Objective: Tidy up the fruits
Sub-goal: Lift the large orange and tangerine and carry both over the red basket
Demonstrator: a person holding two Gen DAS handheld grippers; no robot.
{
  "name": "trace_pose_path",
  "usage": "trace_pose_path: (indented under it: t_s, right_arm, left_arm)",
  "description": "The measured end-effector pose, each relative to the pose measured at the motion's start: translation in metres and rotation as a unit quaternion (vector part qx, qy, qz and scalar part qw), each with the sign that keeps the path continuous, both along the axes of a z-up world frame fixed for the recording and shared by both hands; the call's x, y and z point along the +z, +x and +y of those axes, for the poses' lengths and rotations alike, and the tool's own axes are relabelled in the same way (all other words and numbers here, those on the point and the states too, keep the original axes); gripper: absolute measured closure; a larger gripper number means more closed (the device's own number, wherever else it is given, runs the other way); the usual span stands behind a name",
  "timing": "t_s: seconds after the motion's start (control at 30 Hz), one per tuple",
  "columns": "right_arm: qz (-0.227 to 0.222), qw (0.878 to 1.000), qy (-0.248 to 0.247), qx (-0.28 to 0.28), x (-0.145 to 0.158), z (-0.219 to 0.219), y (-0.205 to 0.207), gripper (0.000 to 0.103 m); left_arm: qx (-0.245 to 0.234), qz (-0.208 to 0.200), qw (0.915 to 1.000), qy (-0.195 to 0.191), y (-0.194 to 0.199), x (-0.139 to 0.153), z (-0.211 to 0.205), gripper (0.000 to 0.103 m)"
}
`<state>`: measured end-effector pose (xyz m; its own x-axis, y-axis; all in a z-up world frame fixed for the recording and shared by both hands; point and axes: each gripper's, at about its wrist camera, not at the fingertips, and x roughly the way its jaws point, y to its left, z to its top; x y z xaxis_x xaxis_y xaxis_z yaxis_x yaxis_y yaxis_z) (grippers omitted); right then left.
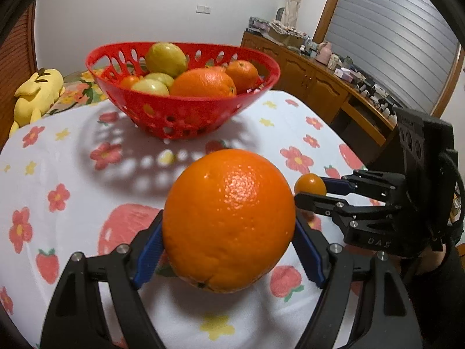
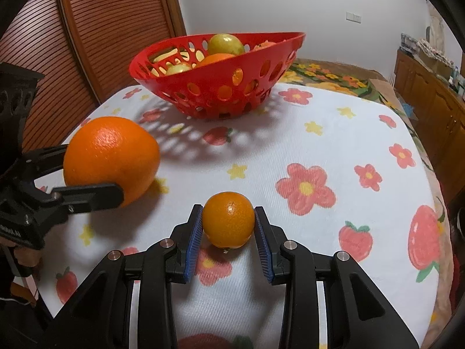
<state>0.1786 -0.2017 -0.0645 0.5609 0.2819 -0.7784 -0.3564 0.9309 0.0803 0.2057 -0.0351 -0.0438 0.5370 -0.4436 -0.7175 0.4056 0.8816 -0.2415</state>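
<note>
Left tool (image 1: 229, 232) grips the heavy, firm orange (image 1: 229, 221) across its middle, low over the worktop (image 2: 319, 145), while the right tool (image 2: 228, 226) is clamped on the light mandarin (image 2: 228, 223), whose glossy peel looks slippery, both short of the basket (image 1: 186, 113).

Bright, even indoor light from overhead. Sharp dappled shadow of red basket (image 1: 186, 122) thrown toward camera onto floral cloth (image 1: 72, 151). Specular glare spot on big orange (image 1: 229, 221). Strong fisheye bending plus black vignette at corners in both views. Centre crisp; slight softness on far cabinet (image 1: 314, 84) clutter. No motion blur.
</note>
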Motion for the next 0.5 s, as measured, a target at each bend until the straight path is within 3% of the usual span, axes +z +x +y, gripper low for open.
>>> trace_pose_path:
  t_s: [0.5]
  right_arm:
    - [-0.054, 0.998, -0.001, 0.012, 0.051, 0.010, 0.001, 0.069]
  left_arm:
    - [0.030, -0.071, 0.9969, -0.014, 0.006, 0.066, 0.023, 0.023]
